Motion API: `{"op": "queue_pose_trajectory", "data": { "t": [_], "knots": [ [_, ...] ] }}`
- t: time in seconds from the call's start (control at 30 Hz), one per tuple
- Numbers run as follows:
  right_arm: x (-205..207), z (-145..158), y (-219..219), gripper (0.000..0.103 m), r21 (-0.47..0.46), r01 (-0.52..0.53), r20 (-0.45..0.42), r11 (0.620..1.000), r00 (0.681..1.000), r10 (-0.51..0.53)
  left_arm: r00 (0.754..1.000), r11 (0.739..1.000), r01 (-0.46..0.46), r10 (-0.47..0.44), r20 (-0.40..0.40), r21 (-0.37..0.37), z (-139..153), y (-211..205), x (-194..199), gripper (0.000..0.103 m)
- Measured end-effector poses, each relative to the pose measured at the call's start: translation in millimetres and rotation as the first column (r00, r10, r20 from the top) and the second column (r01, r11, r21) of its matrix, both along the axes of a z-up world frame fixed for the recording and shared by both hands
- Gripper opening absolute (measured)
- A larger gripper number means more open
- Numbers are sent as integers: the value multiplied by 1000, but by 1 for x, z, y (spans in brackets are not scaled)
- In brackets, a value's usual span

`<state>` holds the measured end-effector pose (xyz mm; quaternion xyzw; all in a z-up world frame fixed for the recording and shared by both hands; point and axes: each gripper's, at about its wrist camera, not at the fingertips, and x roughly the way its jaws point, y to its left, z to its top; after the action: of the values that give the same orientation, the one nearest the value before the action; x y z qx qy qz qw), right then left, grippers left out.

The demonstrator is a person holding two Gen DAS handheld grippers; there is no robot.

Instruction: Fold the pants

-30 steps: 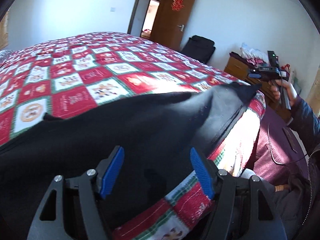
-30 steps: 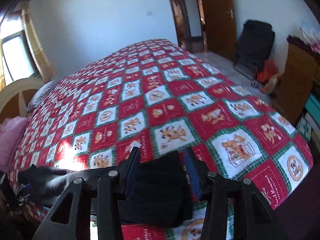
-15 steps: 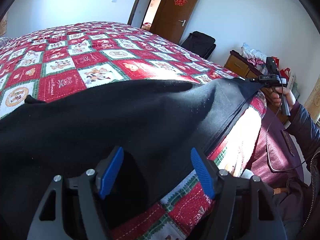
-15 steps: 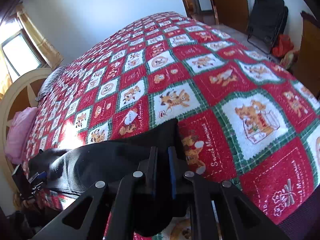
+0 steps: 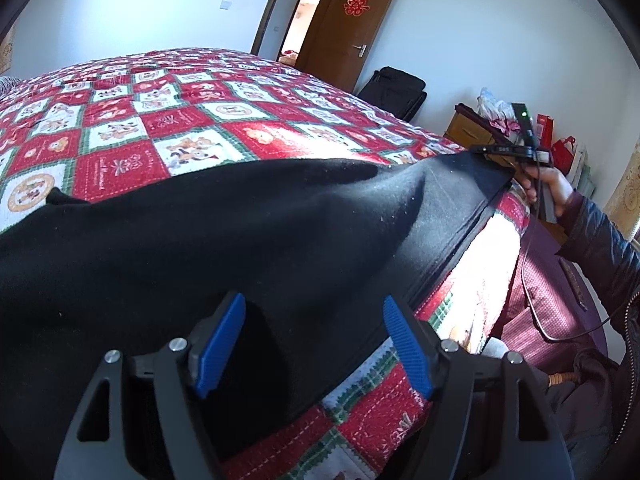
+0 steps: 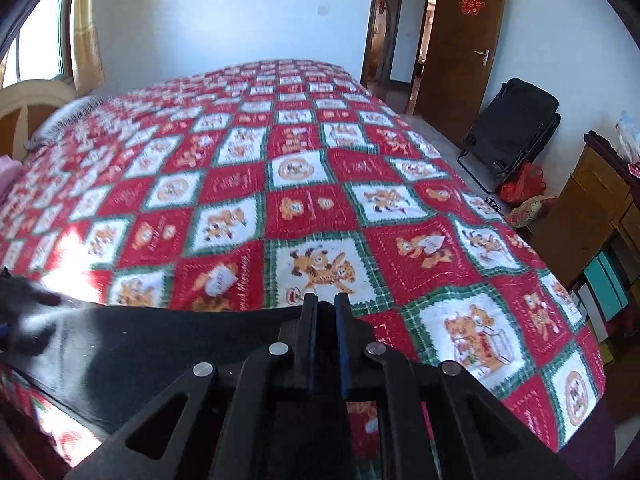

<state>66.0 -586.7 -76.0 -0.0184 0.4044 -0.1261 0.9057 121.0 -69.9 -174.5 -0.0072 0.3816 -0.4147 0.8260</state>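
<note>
Black pants (image 5: pixel 224 240) lie spread along the near edge of the bed (image 5: pixel 168 120). Right tongs (image 6: pixel 325 312) clamped tight on a pants corner; jaws have just been closing. Left tongs (image 5: pixel 314 344) wide open above the fabric, gripping nothing.

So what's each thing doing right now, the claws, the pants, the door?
Left claw: open above the pants, not gripping.
Right claw: shut on the pants' edge.
Pants: black, spread along the bed's near edge, not yet folded.
Blanket: laid flat over the bed.
Door: open.
</note>
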Motion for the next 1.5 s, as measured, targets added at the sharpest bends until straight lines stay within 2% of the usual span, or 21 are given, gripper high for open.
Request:
{"op": "queue_pose_trajectory", "data": {
  "t": [0.07,0.13,0.17,0.23,0.33,0.53,0.6,0.7,0.97,1.03,1.2,1.43,1.5],
  "knots": [
    [-1,-9,-4,10,-3,9,-12,1000,1000,-9,1000,1000,1,-1,4,6,1,0,-1,75],
    [-9,-6,-8,21,24,43,-3,999,999,-43,1000,1000,4,-5,13,25,3,-1,-3,75],
    [-17,-1,-10,34,46,57,5,997,998,-57,1000,999,8,-9,25,43,5,-3,-6,75],
    [-36,7,-10,45,94,64,18,994,998,-66,997,997,14,-19,68,73,9,-5,-13,75],
    [-68,20,-7,45,165,76,29,983,996,-82,988,994,31,-46,147,105,16,-13,-24,75],
    [-107,23,2,45,289,95,47,953,992,-114,977,983,88,-118,179,163,16,-42,-30,74],
    [-112,20,3,45,312,100,48,945,991,-121,971,977,104,-140,192,186,15,-53,-32,71],
    [-114,12,4,45,324,114,42,939,990,-135,964,965,127,-174,200,232,11,-66,-32,61],
    [-108,-1,-1,45,379,125,52,917,986,-156,942,931,140,-230,244,337,-1,-90,-36,55],
    [-108,-2,-5,45,399,125,66,908,984,-165,948,936,132,-215,235,326,2,-89,-33,41],
    [-110,0,-8,45,430,121,86,895,981,-174,966,955,153,-199,163,256,8,-81,-26,17],
    [-110,-3,-18,43,461,139,102,876,973,-208,960,955,170,-217,179,245,10,-86,-34,15],
    [-111,-4,-23,43,468,143,109,872,970,-217,959,955,175,-221,180,238,11,-85,-34,10]
  ]
}}
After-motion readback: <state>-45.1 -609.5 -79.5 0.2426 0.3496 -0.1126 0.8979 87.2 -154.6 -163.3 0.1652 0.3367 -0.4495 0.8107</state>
